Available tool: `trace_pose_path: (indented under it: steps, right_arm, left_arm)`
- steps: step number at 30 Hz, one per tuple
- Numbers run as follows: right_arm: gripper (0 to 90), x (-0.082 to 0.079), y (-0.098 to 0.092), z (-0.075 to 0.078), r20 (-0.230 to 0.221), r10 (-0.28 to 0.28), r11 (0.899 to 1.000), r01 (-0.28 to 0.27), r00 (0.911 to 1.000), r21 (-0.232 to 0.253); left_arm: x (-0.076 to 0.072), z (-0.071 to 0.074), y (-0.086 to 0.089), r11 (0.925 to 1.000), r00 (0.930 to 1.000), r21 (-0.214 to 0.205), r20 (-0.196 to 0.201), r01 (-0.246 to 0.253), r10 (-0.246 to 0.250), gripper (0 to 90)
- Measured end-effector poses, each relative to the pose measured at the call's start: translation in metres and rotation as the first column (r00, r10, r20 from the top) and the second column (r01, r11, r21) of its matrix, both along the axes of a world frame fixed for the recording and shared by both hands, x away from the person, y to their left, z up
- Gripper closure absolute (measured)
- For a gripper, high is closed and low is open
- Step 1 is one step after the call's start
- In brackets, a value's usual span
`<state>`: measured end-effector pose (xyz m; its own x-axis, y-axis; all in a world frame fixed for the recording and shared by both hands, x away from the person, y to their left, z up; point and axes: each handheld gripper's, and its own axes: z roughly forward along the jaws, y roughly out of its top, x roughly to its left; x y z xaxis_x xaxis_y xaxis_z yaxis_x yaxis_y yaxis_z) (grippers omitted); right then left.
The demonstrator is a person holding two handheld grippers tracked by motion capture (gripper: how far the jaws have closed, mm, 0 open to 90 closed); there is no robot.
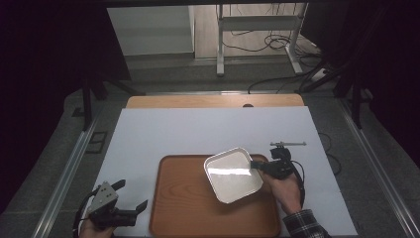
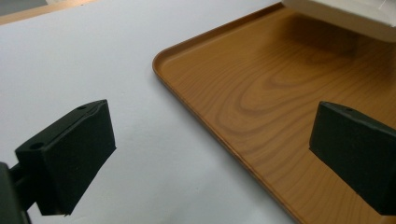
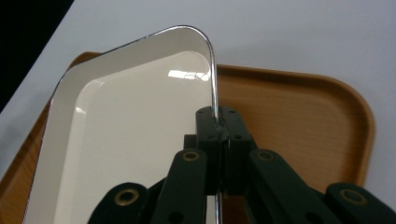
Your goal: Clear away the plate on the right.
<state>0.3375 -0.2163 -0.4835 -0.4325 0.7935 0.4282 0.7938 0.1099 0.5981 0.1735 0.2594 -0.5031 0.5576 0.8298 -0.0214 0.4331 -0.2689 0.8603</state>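
I have the right gripper (image 3: 218, 122) clenched on the thin rim of the dish (image 1: 233, 174), held tilted over the tray's (image 1: 183, 218) right half, so it could pivot or slip out, while my left gripper (image 1: 132, 197) idles released.

This is looking like a lab or recording room rather than a home. The surface (image 1: 213, 124) is lying under a plain white sheet, ringed by dark curtains (image 1: 49, 59). Beyond the surface, loose cables (image 1: 270, 44) are trailing over grey carpet around a white metal desk frame (image 1: 257, 29). Metal rails (image 1: 64, 173) are running along both sides of the surface.
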Motion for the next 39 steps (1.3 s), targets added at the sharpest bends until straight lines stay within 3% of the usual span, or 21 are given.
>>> trace_pose_path:
  steps: [13, 25, 30, 32, 33, 39]
  right_arm:
    - [87.9, 0.007, 0.030, -0.012, -0.025, 0.024, 0.998, -0.026, 0.9994, -0.055]
    - [87.9, 0.013, 0.036, -0.026, -0.047, 0.017, 0.994, -0.022, 0.9988, -0.111]
    - [86.9, 0.014, 0.035, -0.029, -0.052, 0.020, 0.994, -0.025, 0.9985, -0.105]
    - [82.0, 0.014, 0.035, -0.030, -0.044, 0.031, 0.994, -0.035, 0.9986, -0.104]
    - [77.3, 0.013, 0.034, -0.027, -0.017, 0.037, 0.993, -0.038, 0.9992, -0.109]
    - [75.9, 0.009, 0.029, -0.018, 0.047, 0.082, 0.990, -0.076, 0.9955, -0.118]
  left_arm:
    - [0.000, 0.000, 0.000, 1.0000, 1.0000, 0.006, 0.001, 0.004, -0.004, 0.0]
    - [-0.001, 0.000, 0.000, 0.9999, 1.0000, 0.009, 0.004, 0.007, -0.007, 0.1]
    - [-0.001, 0.000, 0.000, 0.9999, 1.0000, 0.011, 0.005, 0.008, -0.008, 0.1]
    - [-0.001, 0.000, 0.000, 0.9999, 1.0000, 0.011, 0.005, 0.008, -0.008, 0.1]
    - [-0.001, 0.000, 0.000, 0.9999, 1.0000, 0.009, 0.004, 0.007, -0.007, 0.1]
    - [-0.001, 0.000, 0.000, 0.9999, 1.0000, 0.008, 0.005, 0.008, -0.008, 0.1]
